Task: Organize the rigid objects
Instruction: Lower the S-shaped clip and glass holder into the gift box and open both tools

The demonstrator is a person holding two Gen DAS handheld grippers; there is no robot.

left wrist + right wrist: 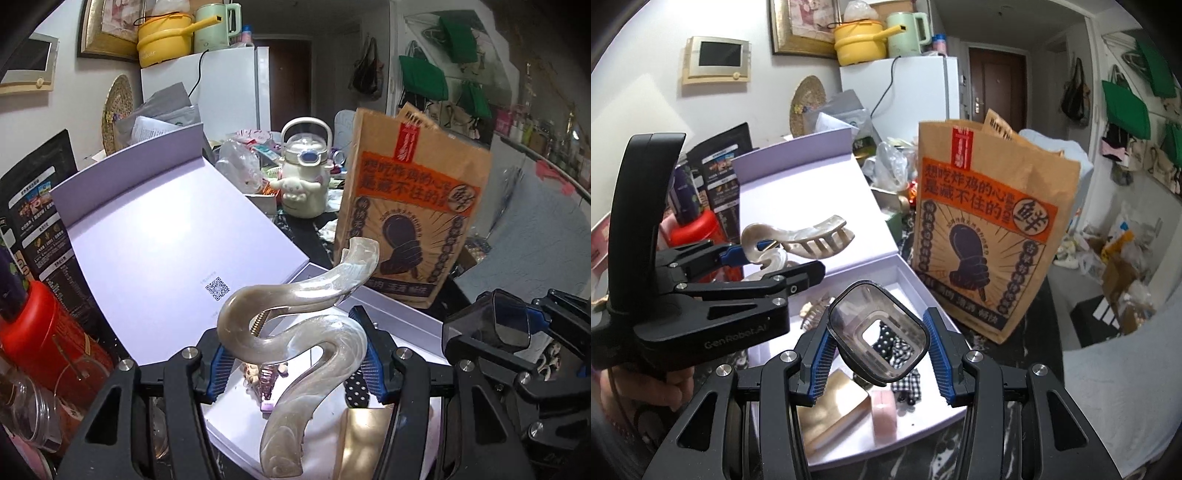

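My left gripper (295, 354) is shut on a pearly cream hair claw clip (295, 332) and holds it above the open lavender box (402, 317). The right wrist view shows that clip (798, 240) in the left gripper (775, 266), over the box (886, 273). My right gripper (881, 356) is shut on a smoky clear square cup-like piece (879, 332), also above the box; it shows at the right of the left wrist view (491, 325). In the box lie a gold card (831, 410), a pink roll (884, 410), black-and-white fabric bows (905, 354) and a small clip (812, 310).
The box's raised lid (166, 229) leans back at the left. A brown paper takeaway bag (990, 229) stands right of the box. A red canister (48, 339), a glass jar (26, 410), a white character kettle (303, 177) and clutter stand around.
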